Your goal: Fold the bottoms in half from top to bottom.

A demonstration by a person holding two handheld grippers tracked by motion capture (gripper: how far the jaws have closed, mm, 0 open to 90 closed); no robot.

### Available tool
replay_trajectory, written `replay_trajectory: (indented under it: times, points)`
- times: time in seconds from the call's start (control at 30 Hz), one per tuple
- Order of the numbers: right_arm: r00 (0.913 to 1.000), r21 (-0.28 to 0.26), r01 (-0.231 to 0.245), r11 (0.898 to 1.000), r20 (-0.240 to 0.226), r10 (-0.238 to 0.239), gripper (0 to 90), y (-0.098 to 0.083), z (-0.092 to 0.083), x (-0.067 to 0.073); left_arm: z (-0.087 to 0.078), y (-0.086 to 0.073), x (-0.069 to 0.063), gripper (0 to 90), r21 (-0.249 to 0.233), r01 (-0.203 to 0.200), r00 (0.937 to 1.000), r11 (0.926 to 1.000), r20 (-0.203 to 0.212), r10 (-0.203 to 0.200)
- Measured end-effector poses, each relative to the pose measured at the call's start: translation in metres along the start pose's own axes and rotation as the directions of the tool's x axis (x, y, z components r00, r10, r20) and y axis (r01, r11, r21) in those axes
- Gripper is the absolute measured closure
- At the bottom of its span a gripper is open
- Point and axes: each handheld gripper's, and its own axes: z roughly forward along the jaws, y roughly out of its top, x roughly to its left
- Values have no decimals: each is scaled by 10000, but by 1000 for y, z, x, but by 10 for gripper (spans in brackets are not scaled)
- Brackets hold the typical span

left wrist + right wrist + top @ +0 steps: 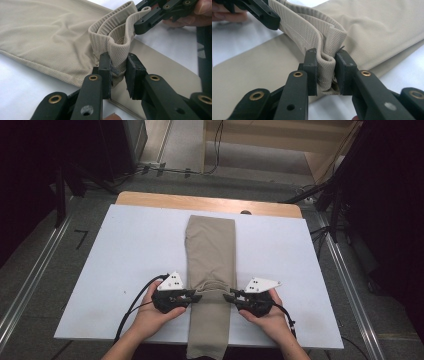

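A long beige garment lies lengthwise down the middle of the white board, its near end hanging over the front edge. Its ribbed waistband is raised off the cloth below. In the left gripper view my left gripper is shut on the band's edge, with cloth bunched between the pads. The right gripper view has my right gripper shut on the opposite edge of the waistband. From above, the left gripper and right gripper face each other across the garment, each held in a hand.
The board rests on a wooden table whose far edge shows beyond it. Bare board lies to the left and to the right of the garment. Metal floor rails run along both sides, and cables and dark stands are behind.
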Motion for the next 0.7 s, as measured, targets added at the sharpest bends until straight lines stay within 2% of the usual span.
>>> replay_trajectory:
  times: [0.23, 0.27, 0.37, 0.43, 0.7]
  points:
    - [9994, 42, -311, 9995, -167, 312, 702, -20, -10, 19, -6, -8, -22, 771, 307, -344, 9992, 9989, 218, 338]
    - [9997, 65, -204, 9998, -148, 205, 702, -23, -12, 23, -7, -8, -24, 771, 363, -362, 9991, 9987, 215, 354]
    - [9995, 40, -247, 9997, -192, 248, 701, -27, -18, 32, -12, -12, -35, 771, 303, -295, 9987, 9991, 429, 282]
    - [9992, 24, -330, 9995, -209, 331, 699, -30, -22, 38, -14, -14, -42, 771, 397, -387, 9979, 9985, 533, 365]
    - [9958, 214, -503, 9985, -757, 518, 690, -41, -37, 61, -28, -24, -60, 771, 670, -188, 9945, 9976, 1038, 118]
